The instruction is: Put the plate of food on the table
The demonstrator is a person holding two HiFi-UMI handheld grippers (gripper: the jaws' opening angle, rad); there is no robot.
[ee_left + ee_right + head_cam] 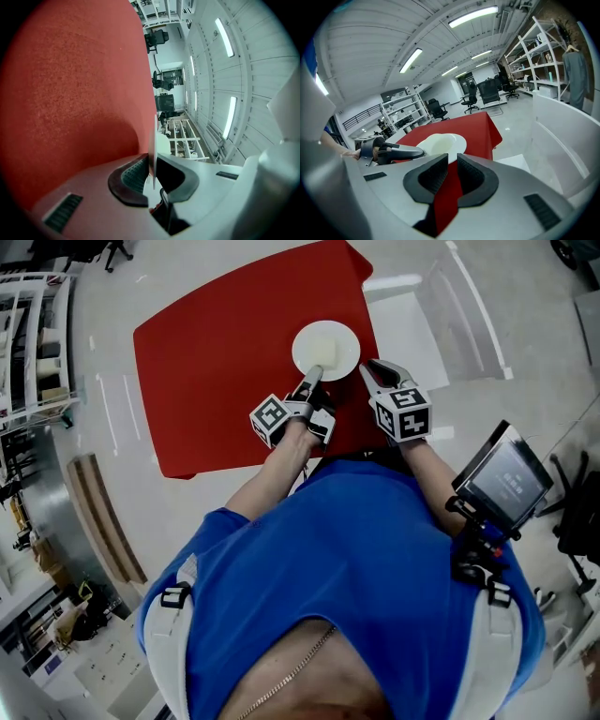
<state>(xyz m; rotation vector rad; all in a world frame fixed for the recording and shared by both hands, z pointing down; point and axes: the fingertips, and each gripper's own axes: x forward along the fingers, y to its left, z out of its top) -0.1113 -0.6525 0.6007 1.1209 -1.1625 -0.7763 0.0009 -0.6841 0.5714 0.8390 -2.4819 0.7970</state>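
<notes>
Head view: from above the person (356,549), facing steeply down on the red cloth-covered table (216,362). Left gripper view: rolled sideways, very near the cloth, edge-on to the round white plate (343,337). Right gripper view: low, near-level across the table. All three share plate and cloth.

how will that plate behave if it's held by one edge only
Probably stiff: the plate shows no sag though the left gripper pinches only its rim. Held at one edge, it may tilt, and the food could slide. It looks smooth and thin, so it is likely slippery and breakable.
</notes>
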